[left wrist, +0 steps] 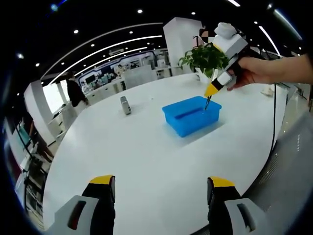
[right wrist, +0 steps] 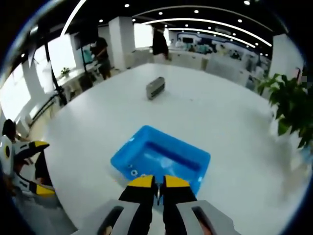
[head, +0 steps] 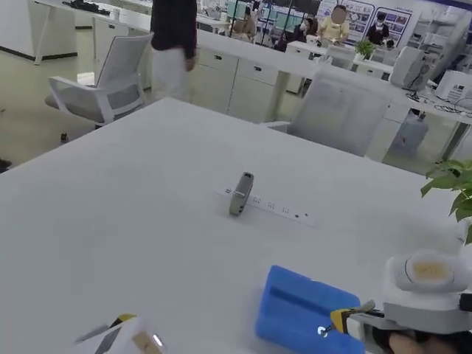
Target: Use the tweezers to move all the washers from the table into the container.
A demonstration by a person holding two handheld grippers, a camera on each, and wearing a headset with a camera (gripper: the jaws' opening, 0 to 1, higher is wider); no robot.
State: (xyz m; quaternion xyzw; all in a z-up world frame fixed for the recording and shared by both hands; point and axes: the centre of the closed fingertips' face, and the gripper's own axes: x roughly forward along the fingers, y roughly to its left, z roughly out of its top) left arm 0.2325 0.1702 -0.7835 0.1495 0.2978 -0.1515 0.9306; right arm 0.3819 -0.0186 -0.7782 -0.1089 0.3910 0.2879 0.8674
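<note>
We had our right gripper (right wrist: 159,182) clamped on the thin metal tweezers (left wrist: 208,102) over the blue plastic container (right wrist: 122,164) near the white table's (left wrist: 146,156) edge, a few small ring-shaped washers (right wrist: 133,171) inside. Our left gripper (left wrist: 161,185) hung with jaws wide open.

Washers (right wrist: 133,172) lie inside the container (right wrist: 171,157) on the table (right wrist: 195,112).

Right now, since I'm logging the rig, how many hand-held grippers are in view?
2. The left hand-held gripper is open over the white table; the right hand-held gripper is shut on tweezers above the blue container. None seems hidden.
</note>
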